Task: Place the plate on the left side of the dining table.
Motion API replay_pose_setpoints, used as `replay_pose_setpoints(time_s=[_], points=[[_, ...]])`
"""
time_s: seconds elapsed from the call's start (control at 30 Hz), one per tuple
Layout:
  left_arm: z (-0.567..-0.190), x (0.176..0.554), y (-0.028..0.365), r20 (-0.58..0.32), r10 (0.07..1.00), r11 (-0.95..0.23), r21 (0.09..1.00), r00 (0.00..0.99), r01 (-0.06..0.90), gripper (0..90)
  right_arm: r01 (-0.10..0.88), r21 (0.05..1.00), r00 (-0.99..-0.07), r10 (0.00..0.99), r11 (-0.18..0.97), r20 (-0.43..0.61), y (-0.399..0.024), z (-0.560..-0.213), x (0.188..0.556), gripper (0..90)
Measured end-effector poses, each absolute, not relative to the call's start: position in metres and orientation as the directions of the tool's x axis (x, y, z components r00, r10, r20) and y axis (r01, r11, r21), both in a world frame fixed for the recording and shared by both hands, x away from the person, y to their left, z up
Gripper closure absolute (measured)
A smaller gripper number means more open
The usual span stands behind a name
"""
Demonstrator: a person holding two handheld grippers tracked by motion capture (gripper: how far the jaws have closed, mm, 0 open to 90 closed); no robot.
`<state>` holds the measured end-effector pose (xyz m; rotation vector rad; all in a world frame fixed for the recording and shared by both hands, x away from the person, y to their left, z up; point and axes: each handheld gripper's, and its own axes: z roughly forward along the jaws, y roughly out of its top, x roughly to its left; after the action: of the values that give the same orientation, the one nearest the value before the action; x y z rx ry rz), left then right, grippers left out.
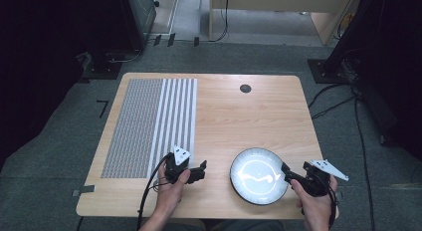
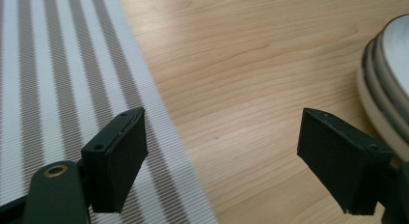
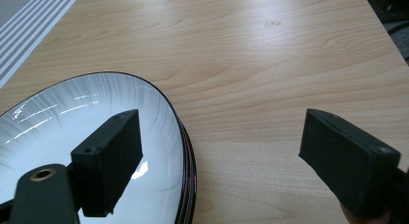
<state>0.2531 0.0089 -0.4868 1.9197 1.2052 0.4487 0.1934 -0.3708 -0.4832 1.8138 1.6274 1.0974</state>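
Plates (image 1: 259,176) sat stacked at 5 o'clock on the surface (image 1: 239,116), not yet gripped or lifted; the whole handling step looked still to do. Right gripper (image 1: 287,172) straddled the stack's 3 o'clock rim, jaws spread wide. Left gripper (image 1: 200,170) hovered at the 5 o'clock corner of the striped mat (image 1: 149,126), jaws spread, empty. Count: at least three plates by the rim edges, one mat, two grippers.

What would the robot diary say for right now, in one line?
left gripper: open, between striped mat and plates | right gripper: open, jaws astride plates' rim | plates: stacked on table
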Motion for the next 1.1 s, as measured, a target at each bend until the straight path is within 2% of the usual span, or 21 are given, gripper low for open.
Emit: replay_pose_setpoints(time_s=[0.17, 0.3, 0.63, 0.7, 0.73, 0.8, 0.87, 0.9, 0.93, 1.03, 1.1], points=[[-0.485, 0.253, -0.009, -0.126, 0.855, -0.224, 0.784, 0.503, 0.579, 18.0, 0.605, 0.772, -0.013, 0.967, -0.194, 0.253, -0.367, -0.483, 0.195, 15.6], [-0.485, 0.251, -0.028, -0.137, 0.837, -0.233, 0.787, 0.53, 0.571, 18.0, 0.588, 0.788, -0.025, 0.969, -0.184, 0.245, -0.363, -0.481, 0.194, 23.6], [-0.483, 0.247, -0.054, -0.153, 0.815, -0.235, 0.794, 0.559, 0.56, 17.7, 0.579, 0.8, -0.054, 0.972, -0.155, 0.227, -0.359, -0.48, 0.193, 36.3], [-0.482, 0.246, -0.059, -0.157, 0.811, -0.237, 0.792, 0.563, 0.562, 17.7, 0.576, 0.804, -0.053, 0.976, -0.144, 0.213, -0.357, -0.48, 0.193, 44.1], [-0.482, 0.246, -0.063, -0.169, 0.804, -0.246, 0.778, 0.57, 0.578, 18.7, 0.581, 0.803, -0.044, 0.98, -0.134, 0.195, -0.356, -0.48, 0.193, 50.4], [-0.481, 0.246, -0.067, -0.17, 0.8, -0.251, 0.777, 0.575, 0.578, 21.9, 0.586, 0.8, -0.045, 0.981, -0.129, 0.191, -0.356, -0.48, 0.194, 52.2], [-0.481, 0.245, -0.071, -0.162, 0.791, -0.264, 0.78, 0.59, 0.568, 33.5, 0.608, 0.784, -0.045, 0.98, -0.125, 0.192, -0.356, -0.483, 0.196, 56.0], [-0.481, 0.245, -0.073, -0.163, 0.788, -0.265, 0.78, 0.594, 0.566, 36.2, 0.611, 0.782, -0.048, 0.98, -0.125, 0.195, -0.356, -0.484, 0.196, 57.4], [-0.481, 0.245, -0.075, -0.153, 0.784, -0.279, 0.778, 0.602, 0.562, 36.2, 0.611, 0.782, -0.048, 0.98, -0.125, 0.195, -0.356, -0.484, 0.196, 57.4], [-0.485, 0.245, -0.081, -0.153, 0.783, -0.296, 0.76, 0.602, 0.578, 42.5, 0.598, 0.794, -0.072, 0.979, -0.112, 0.192, -0.356, -0.485, 0.195, 71.3], [-0.487, 0.246, -0.082, -0.154, 0.781, -0.302, 0.755, 0.606, 0.582, 46.9, 0.591, 0.799, -0.085, 0.977, -0.11, 0.197, -0.356, -0.486, 0.194, 73.4]])
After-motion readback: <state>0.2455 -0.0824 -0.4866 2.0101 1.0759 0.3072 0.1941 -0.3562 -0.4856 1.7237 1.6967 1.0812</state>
